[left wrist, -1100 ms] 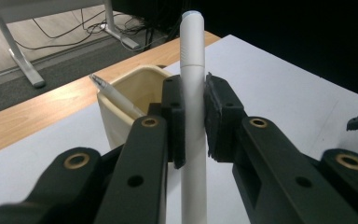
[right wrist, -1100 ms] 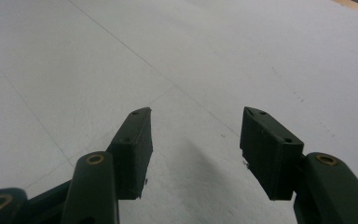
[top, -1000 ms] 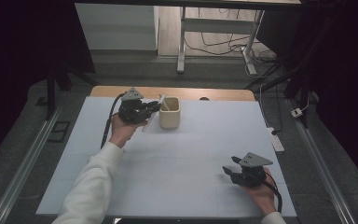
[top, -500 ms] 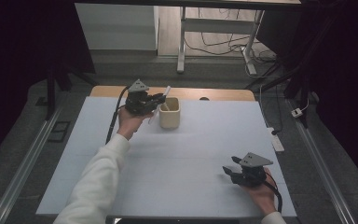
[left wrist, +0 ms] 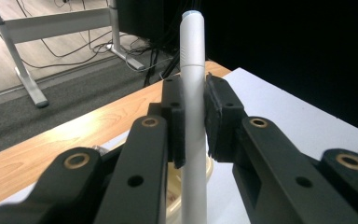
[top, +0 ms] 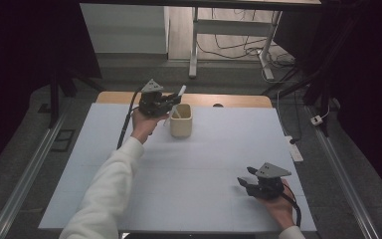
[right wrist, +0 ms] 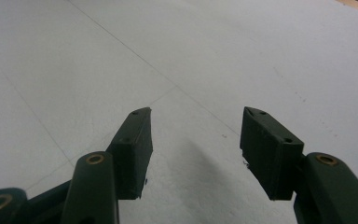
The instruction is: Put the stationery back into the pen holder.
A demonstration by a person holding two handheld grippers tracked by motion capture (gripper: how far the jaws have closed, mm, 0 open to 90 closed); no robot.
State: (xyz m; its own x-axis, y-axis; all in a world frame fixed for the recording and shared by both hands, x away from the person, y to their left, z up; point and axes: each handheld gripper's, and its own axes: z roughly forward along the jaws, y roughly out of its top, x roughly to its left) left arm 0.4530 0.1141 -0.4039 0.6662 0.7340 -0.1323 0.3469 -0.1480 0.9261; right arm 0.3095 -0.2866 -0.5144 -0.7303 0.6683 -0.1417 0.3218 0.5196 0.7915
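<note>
My left gripper (top: 175, 99) is shut on a white pen (top: 177, 101), holding it tilted above the left rim of a cream cup (top: 181, 121) at the far middle of the white table (top: 199, 164). In the left gripper view the pen (left wrist: 192, 116) stands upright between the two pads, my left gripper (left wrist: 194, 116) clamped on its middle, with the cup's rim (left wrist: 209, 171) below. My right gripper (top: 244, 181) rests low at the near right of the table, open with nothing in it. In the right gripper view, only bare table lies between the spread jaws of my right gripper (right wrist: 195, 144).
A wooden strip (top: 234, 100) edges the table's far side. Beyond it are a metal frame's legs (top: 195, 45) and loose cables (top: 238, 50) on the floor. A small dark spot (top: 218, 105) lies behind the cup. A power strip (top: 295, 153) sits off the table's right edge.
My left hand has carried the pen to the right and a little farther away, from beside the cup to over its left rim. The right hand has stayed put.
</note>
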